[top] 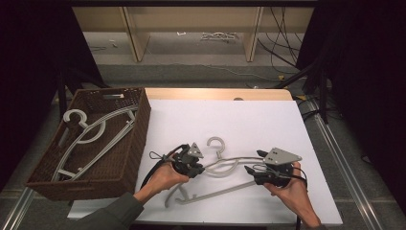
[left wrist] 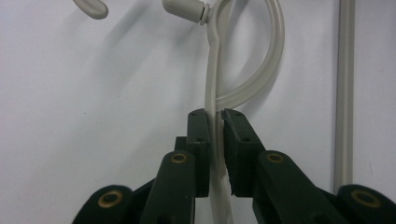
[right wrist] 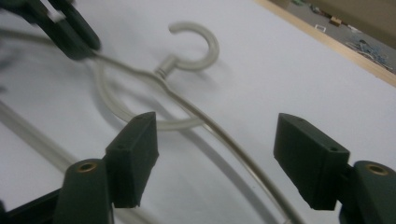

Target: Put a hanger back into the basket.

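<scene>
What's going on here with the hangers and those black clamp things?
A person works at a white table with a two-fingered gripper in each hand. The left gripper is clamped on the arm of a pale plastic hanger lying on the table. The right gripper is open, its fingers on either side of the hanger's other arm without pressing it. A wicker basket at the left already holds other hangers.

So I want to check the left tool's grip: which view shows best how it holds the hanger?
The left gripper view: the left tool is clamped on the hanger arm below its hook. The high view shows the grip small, under the hand. The right gripper view shows it blurred at the top left corner.
</scene>
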`<state>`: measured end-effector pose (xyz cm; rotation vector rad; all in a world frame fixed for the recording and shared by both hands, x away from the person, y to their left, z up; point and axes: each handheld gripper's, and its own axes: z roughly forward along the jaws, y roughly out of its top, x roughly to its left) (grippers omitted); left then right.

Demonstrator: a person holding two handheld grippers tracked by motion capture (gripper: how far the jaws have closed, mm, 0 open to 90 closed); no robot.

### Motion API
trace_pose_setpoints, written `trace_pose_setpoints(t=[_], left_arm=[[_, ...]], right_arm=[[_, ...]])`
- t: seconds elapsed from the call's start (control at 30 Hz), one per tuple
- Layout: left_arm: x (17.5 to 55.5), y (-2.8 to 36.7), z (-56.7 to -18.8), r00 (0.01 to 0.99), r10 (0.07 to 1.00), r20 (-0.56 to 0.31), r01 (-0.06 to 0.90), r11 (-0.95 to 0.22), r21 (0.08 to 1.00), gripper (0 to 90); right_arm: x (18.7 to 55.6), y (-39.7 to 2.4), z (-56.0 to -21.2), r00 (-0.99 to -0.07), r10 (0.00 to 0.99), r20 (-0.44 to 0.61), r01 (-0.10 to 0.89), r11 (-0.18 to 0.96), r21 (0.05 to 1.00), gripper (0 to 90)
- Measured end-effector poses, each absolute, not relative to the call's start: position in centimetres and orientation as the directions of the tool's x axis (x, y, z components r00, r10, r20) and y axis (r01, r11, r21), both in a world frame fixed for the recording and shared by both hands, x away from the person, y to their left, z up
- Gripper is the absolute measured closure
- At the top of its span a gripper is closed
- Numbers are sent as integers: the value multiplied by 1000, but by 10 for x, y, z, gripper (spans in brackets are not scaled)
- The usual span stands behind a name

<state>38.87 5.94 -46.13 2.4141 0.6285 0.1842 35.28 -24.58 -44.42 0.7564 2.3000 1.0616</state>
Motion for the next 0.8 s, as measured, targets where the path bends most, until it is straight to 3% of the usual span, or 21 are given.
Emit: trace_pose_setpoints(t=[0.37, 0.5, 0.8], left_arm=[[384, 66, -454, 893, 449, 5, 353, -710, 609, 813], [383, 68, -452, 897, 442, 10, 344, -711, 613, 813], [381, 69, -451, 894, 447, -4, 351, -697, 625, 813]], right_arm=[[385, -228, -465, -788, 514, -341, 218, 749, 626, 475], [390, -224, -468, -795, 493, -354, 213, 773, 597, 546], [393, -216, -471, -826, 357, -436, 89, 847, 524, 718]])
